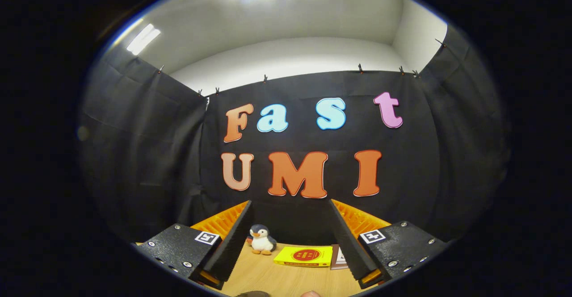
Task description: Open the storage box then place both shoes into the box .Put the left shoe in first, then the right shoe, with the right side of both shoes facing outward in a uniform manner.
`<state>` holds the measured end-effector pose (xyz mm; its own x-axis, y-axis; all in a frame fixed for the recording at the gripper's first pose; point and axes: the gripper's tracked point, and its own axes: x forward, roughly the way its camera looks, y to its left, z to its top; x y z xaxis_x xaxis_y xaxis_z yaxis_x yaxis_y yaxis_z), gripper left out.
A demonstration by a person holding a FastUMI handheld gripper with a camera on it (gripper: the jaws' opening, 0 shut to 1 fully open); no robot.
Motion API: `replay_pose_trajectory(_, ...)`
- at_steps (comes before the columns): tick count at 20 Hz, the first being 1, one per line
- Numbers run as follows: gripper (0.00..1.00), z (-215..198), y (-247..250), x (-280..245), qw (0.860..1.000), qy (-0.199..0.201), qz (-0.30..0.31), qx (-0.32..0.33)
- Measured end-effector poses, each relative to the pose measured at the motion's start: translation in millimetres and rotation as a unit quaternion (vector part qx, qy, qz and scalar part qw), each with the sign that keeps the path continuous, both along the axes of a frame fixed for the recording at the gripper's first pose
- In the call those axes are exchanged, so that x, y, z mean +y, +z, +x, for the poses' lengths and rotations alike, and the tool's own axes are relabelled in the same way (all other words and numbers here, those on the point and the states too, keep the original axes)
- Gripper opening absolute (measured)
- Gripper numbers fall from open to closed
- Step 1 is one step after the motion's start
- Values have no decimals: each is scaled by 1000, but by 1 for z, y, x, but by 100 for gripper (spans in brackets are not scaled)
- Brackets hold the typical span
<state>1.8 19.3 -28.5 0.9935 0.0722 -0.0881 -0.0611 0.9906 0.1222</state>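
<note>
My hand-held gripper (290, 243): fingers spread wide apart, nothing between them, held above the counter (286, 279).
Counter: wood-toned, runs to the black cloth wall (143, 154).
Yellow flat box (304, 256): lying on the counter, ahead of and between my fingers; landmark for the rest.
Toy penguin (262, 240): upright, just beside the yellow flat box, toward my left finger.
Dark booklet (339, 258): touching the yellow flat box on the opposite side, partly hidden by my right finger.
Shoes, storage box: whereabouts cannot be told.
</note>
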Motion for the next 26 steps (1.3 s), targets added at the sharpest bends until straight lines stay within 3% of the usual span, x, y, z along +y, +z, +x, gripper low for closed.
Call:
replay_pose_trajectory(7, 98, -1, -56, 39, 994, 51, 54, 83)
replay_pose_trajectory(11, 97, -13, -105, 76, 977, 90, 96, 169)
replay_pose_trajectory(17, 95, -40, -173, 139, 921, 144, 200, 302)
replay_pose_trajectory(22, 96, -69, -223, 198, 862, 198, 248, 395)
replay_pose_trajectory(26, 95, -90, -247, 243, 824, 239, 269, 437)
